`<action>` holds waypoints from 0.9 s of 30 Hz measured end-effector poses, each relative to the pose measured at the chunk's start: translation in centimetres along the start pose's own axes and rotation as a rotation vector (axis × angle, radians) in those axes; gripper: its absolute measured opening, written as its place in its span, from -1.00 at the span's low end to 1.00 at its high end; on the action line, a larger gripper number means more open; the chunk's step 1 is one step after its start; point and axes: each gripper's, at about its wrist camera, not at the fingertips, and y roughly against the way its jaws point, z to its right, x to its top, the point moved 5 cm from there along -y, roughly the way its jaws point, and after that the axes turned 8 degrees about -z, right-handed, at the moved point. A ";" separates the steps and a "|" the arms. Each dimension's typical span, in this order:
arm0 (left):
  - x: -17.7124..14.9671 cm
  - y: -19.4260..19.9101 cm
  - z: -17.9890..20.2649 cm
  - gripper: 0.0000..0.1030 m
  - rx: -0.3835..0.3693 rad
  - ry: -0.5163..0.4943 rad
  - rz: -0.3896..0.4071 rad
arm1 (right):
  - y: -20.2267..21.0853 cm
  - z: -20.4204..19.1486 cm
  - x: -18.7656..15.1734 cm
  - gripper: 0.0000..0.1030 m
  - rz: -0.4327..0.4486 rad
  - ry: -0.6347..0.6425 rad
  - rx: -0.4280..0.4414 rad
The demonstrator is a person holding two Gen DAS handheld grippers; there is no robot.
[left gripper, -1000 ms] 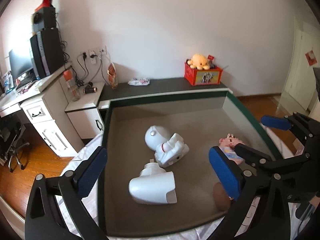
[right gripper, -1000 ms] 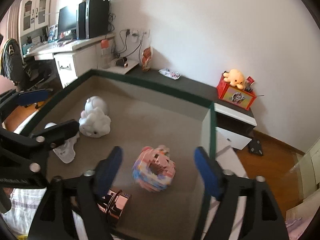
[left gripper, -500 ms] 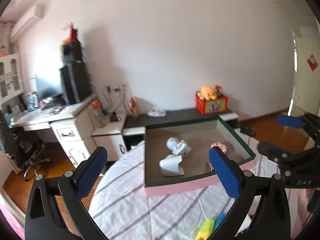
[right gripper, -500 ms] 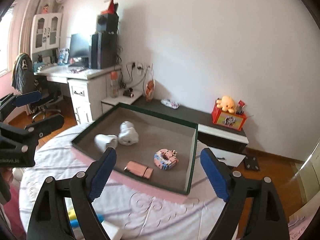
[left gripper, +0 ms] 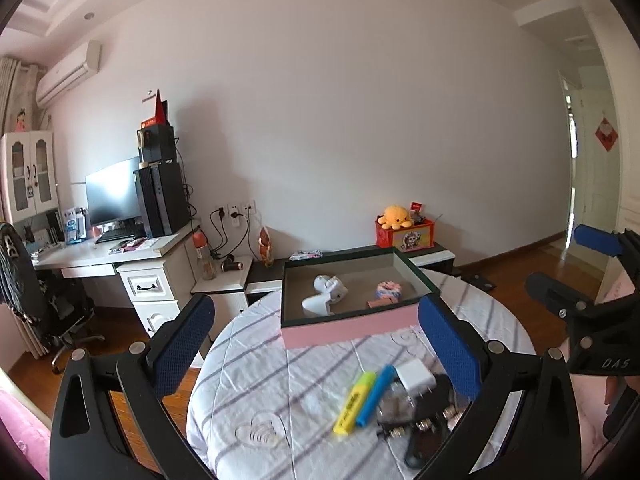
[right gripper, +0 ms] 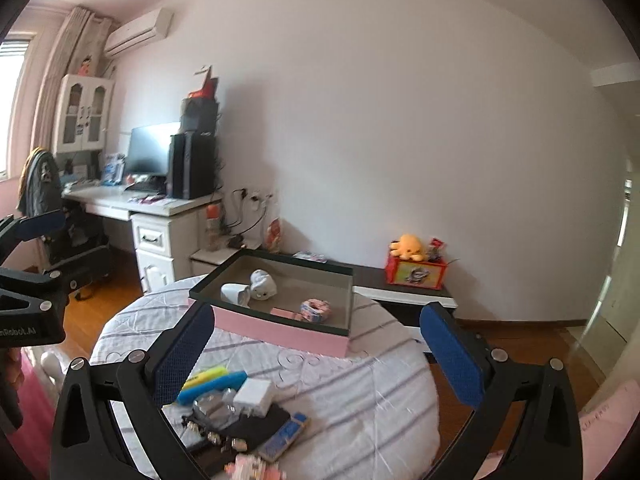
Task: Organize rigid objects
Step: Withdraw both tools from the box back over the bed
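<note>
A pink box with a dark green rim point(left gripper: 348, 330) point(right gripper: 280, 330) stands at the far side of a round table. Inside lie a white astronaut figure point(left gripper: 330, 286) point(right gripper: 264, 283), a white cup-like piece point(left gripper: 316, 306) point(right gripper: 234, 293), a pink patterned roll point(left gripper: 387, 290) point(right gripper: 315, 309) and a flat pink case point(left gripper: 378, 303) point(right gripper: 285, 313). Near me lies a pile: yellow marker point(left gripper: 354, 402) point(right gripper: 206, 374), blue marker point(left gripper: 375, 394) point(right gripper: 212, 386), white charger point(left gripper: 414, 376) point(right gripper: 254, 394). My left gripper point(left gripper: 316, 348) hangs open and empty above the table. My right gripper point(right gripper: 318, 354) is empty, its jaws still opening wide.
The table wears a white striped cloth point(left gripper: 280, 392). More small items lie in the pile: a dark flat object point(right gripper: 256, 424), a blue-and-tan card point(right gripper: 286, 434), a pink block toy point(right gripper: 256, 468). Behind stand a white desk point(left gripper: 120, 264), an office chair point(left gripper: 36, 296) and a low shelf with a red toy box point(left gripper: 404, 234).
Both grippers have pulled back and up from inside the box to well in front of it, so the whole table and the near pile show. The right jaws have widened.
</note>
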 end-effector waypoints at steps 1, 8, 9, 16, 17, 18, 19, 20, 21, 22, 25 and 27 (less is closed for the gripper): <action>-0.3 0.7 0.1 1.00 0.000 0.003 0.002 | 0.7 0.1 -0.3 1.00 0.007 -0.012 -0.001; -1.6 3.9 0.6 1.00 -0.033 0.034 0.015 | 4.8 0.5 -1.8 1.00 0.030 -0.076 0.027; -1.8 4.3 0.7 1.00 -0.028 0.019 0.018 | 5.1 0.5 -1.9 1.00 0.031 -0.077 0.026; -3.0 4.7 0.9 1.00 -0.011 -0.017 -0.012 | 5.7 0.4 -2.8 1.00 0.009 -0.083 0.007; -3.1 4.7 0.7 1.00 -0.009 -0.017 -0.017 | 5.6 0.5 -2.9 1.00 0.005 -0.084 0.007; -3.4 4.5 0.5 1.00 -0.006 -0.016 -0.024 | 5.5 0.5 -3.1 1.00 -0.002 -0.085 0.008; -3.5 4.3 0.3 1.00 -0.003 -0.014 -0.031 | 5.2 0.5 -3.3 1.00 -0.015 -0.086 0.008; -3.7 4.1 0.2 1.00 -0.001 -0.013 -0.040 | 5.1 0.4 -3.6 1.00 -0.022 -0.086 0.008; -4.0 3.8 0.2 1.00 -0.001 -0.014 -0.050 | 4.9 0.4 -3.9 1.00 -0.030 -0.086 0.010; -4.3 3.5 0.1 1.00 0.000 -0.014 -0.061 | 4.5 0.3 -4.2 1.00 -0.043 -0.086 0.011; -5.2 2.7 0.2 1.00 -0.035 -0.013 -0.098 | 3.4 0.1 -5.3 1.00 -0.077 -0.089 0.015; -5.9 2.1 0.4 1.00 -0.055 -0.007 -0.122 | 2.2 -0.2 -6.2 1.00 -0.111 -0.094 0.025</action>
